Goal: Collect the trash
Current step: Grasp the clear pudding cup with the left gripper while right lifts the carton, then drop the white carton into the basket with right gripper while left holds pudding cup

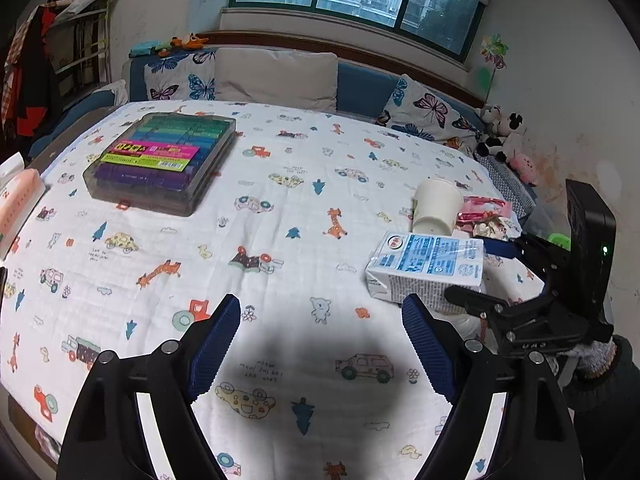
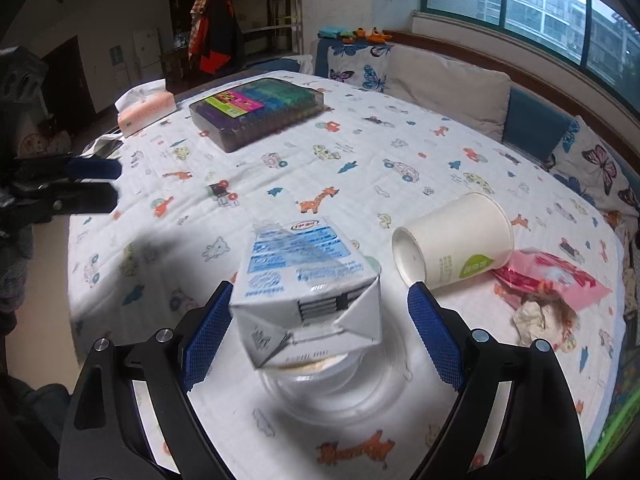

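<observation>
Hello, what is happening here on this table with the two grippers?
A person is clearing trash from a table covered with a cartoon-print cloth, one gripper in each hand. The right gripper is open around a milk carton that lies on a clear plastic lid; its pads are not pressing it. The left gripper is open and empty over bare cloth. A tipped paper cup, a pink wrapper and crumpled paper remain nearby.

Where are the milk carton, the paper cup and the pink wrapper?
milk carton (image 2: 308, 280), right wrist view, on its printed top face.
paper cup (image 2: 460, 246), right wrist view, on its side wall.
pink wrapper (image 2: 560, 280), right wrist view, on its flat pink middle.
</observation>
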`<state>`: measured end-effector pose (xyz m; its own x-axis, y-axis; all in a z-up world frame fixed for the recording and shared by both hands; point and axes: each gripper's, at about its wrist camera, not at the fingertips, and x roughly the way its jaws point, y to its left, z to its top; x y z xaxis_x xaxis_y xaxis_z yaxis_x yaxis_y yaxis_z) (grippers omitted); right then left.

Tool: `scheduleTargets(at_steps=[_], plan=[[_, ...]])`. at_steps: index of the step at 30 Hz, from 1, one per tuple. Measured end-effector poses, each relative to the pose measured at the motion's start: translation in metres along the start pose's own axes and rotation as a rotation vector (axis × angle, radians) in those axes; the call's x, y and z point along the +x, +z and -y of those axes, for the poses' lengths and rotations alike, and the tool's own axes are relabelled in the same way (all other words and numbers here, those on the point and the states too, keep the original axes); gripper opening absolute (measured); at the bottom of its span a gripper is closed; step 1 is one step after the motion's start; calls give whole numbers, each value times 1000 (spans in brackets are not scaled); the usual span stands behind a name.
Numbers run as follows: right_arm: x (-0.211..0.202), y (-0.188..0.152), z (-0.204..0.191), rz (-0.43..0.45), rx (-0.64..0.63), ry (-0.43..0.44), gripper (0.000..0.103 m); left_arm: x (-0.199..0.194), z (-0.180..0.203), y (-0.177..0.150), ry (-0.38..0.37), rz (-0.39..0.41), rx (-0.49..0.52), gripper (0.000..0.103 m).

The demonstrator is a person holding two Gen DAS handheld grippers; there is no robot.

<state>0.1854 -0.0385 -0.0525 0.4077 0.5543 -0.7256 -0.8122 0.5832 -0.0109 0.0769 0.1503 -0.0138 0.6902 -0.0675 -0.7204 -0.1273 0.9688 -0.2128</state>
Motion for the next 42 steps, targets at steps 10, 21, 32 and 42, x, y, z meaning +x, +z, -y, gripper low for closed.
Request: scheduleTargets(at_steps=[10, 21, 32, 42], plan=[[7, 8, -11, -15, -24, -8, 71, 6, -2, -5, -9, -20, -6, 80], [-43, 25, 27, 77, 223, 48, 69, 13, 18, -10, -73, -36, 46, 80], [-111, 11, 61, 145, 348, -75, 69, 40, 84, -12, -197, -80, 219, 80], [-168, -33, 97, 175, 459, -227, 69, 80, 139, -13, -203, -130, 409, 80]])
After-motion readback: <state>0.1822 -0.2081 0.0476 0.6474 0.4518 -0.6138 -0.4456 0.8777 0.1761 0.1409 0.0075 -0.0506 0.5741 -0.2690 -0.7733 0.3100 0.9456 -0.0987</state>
